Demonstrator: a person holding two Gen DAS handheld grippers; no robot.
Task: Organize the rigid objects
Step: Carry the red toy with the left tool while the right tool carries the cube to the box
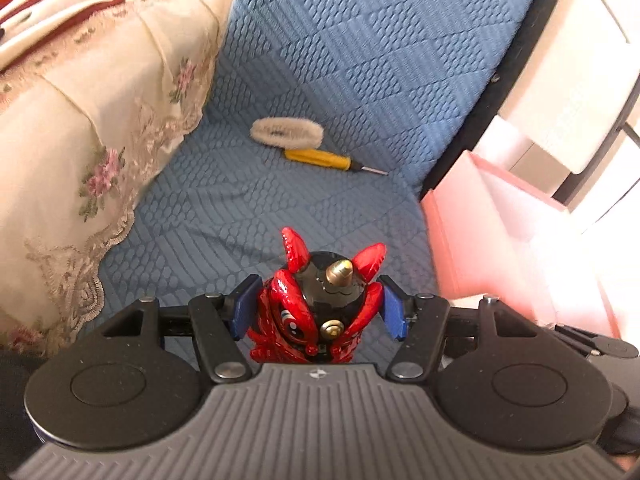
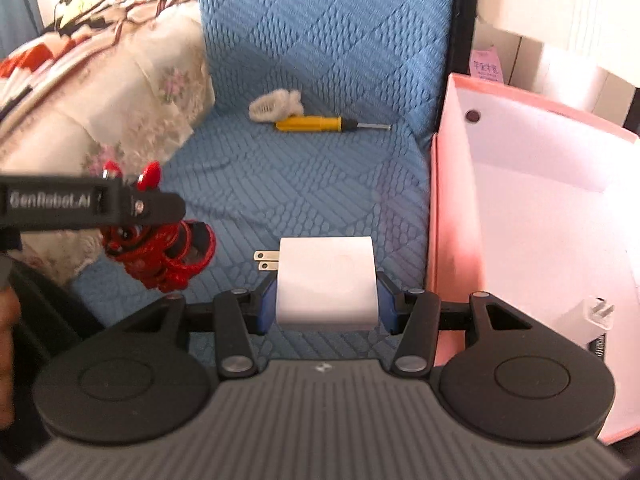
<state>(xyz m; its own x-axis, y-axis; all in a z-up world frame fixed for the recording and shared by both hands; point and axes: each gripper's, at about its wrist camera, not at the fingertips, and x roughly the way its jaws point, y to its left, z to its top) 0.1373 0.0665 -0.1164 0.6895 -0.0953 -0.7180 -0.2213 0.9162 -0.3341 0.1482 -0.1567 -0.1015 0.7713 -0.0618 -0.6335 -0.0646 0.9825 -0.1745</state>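
My left gripper (image 1: pixel 319 306) is shut on a red and black toy figure (image 1: pixel 320 304) with a gold tip, held above the blue quilted cover (image 1: pixel 340 60). From the right wrist view the same left gripper (image 2: pixel 132 204) and toy figure (image 2: pixel 168 252) show at the left. My right gripper (image 2: pixel 326 300) is shut on a white plug charger (image 2: pixel 326 280), its two prongs pointing left. Farther back on the cover lie a yellow screwdriver (image 1: pixel 320 158) (image 2: pixel 316 124) and a fluffy white hair clip (image 1: pixel 286 132) (image 2: pixel 274 106).
A pink box (image 2: pixel 520 220) (image 1: pixel 500 220) stands open at the right, with another white charger (image 2: pixel 596 312) inside. A floral lace blanket (image 1: pixel 80 140) (image 2: pixel 120 100) is heaped at the left. A hand (image 2: pixel 6 332) shows at the left edge.
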